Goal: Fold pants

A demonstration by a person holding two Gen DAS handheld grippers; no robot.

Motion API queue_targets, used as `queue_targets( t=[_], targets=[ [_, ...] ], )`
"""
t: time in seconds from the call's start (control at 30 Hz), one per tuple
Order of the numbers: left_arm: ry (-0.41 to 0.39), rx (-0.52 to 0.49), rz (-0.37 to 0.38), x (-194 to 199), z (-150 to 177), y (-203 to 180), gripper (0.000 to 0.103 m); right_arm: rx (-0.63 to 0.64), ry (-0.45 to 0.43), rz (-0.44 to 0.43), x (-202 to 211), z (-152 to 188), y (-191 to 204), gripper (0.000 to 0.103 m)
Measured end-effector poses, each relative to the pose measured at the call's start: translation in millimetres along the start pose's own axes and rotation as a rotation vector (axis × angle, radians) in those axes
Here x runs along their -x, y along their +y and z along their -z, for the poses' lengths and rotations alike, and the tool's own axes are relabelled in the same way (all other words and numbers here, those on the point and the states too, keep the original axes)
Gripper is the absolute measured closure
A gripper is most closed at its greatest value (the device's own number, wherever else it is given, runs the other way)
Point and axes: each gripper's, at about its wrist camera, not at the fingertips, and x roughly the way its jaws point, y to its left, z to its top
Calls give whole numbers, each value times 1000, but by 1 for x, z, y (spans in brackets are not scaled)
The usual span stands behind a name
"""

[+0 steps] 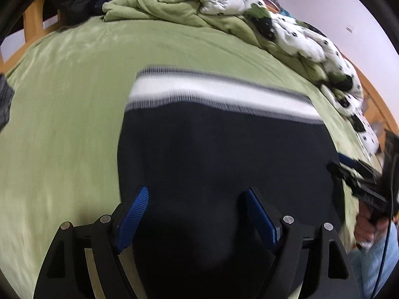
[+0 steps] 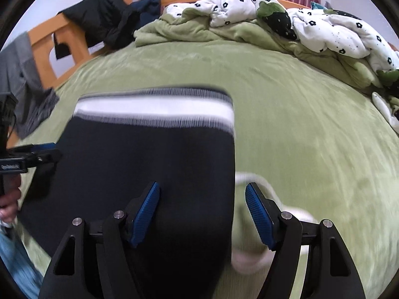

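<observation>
Black pants (image 1: 224, 154) (image 2: 149, 154) lie flat on the green bedsheet (image 1: 62, 124) (image 2: 311, 137), with a white and grey striped band (image 1: 219, 92) (image 2: 154, 111) at their far end. My left gripper (image 1: 197, 191) hangs open over the near part of the cloth, and its blue pads (image 1: 134, 214) are wide apart with nothing pinched. My right gripper (image 2: 202, 186) is open too and straddles the pants' right edge. A blurred white loop (image 2: 249, 256) lies beside that edge. Each gripper shows at the side of the other's view, the right gripper (image 1: 354, 174) and the left gripper (image 2: 37, 154).
A rumpled green and white flowered quilt (image 1: 249, 7) (image 2: 299, 17) is heaped along the far side. Dark jackets (image 2: 104, 17) hang on the wooden bed frame (image 2: 42, 42). A grey garment (image 2: 27, 94) lies at the left edge. A person's hand (image 1: 369, 229) holds the right gripper.
</observation>
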Motion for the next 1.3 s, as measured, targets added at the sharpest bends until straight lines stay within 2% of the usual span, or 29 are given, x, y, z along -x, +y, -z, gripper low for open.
queue_targets(
  t=[0.07,0.13,0.2,0.27,0.33,0.37,0.43,0.57,0.63,0.67,0.7,0.73,0.77,0.8,0.83,0.87,0.9,0.93,0.97,1.07,1.2,1.27,1.3],
  targets=[
    [1,8,28,13,30,-1,25,-13,15,-8,8,13,-1,32],
    [-47,-16,5,29,57,-6,25,-31,37,-21,16,27,-3,32],
    [-60,-42,-20,45,79,-11,25,-40,56,-14,23,39,-2,32],
    [-39,-7,10,55,94,-8,25,-32,49,-4,33,50,2,32],
    [33,56,77,56,107,1,25,-9,29,-10,48,57,10,32],
    [39,73,71,56,112,5,25,1,7,-5,55,59,12,32],
    [12,71,10,60,119,6,26,18,-51,23,72,65,17,32],
    [-18,-56,-182,64,116,-9,26,-3,-99,32,90,70,13,32],
    [0,-144,-288,57,113,-20,33,-35,-112,48,93,70,8,32],
    [4,-214,-354,52,112,-28,43,-51,-109,42,92,69,4,32],
    [0,-254,-383,50,112,-30,51,-70,-96,33,91,69,1,32],
    [-8,-294,-421,46,112,-35,52,-86,-83,26,89,68,-3,32],
    [-14,-312,-438,43,111,-38,61,-96,-75,23,87,66,-4,32],
    [-17,-308,-426,41,109,-40,78,-107,-69,22,84,66,-7,32],
    [-29,-277,-384,42,104,-41,86,-118,-63,25,82,66,-9,32],
    [-77,-234,-357,49,101,-40,88,-127,-54,29,79,67,-10,32],
    [-144,-184,-319,59,100,-36,89,-132,-42,29,76,67,-11,32],
    [-200,-106,-251,71,98,-26,89,-134,-29,27,73,67,-11,32],
    [-195,-67,-236,72,97,-19,89,-134,-24,26,72,68,-11,32],
    [-69,1,-235,48,106,-1,89,-115,-2,33,65,72,-9,32],
    [-26,-21,-218,50,118,0,86,-57,33,54,55,73,0,32],
    [-34,13,-156,66,117,4,86,-28,13,60,58,72,4,32],
    [-48,32,-128,73,116,5,78,-12,-7,62,60,70,7,32]
  ],
)
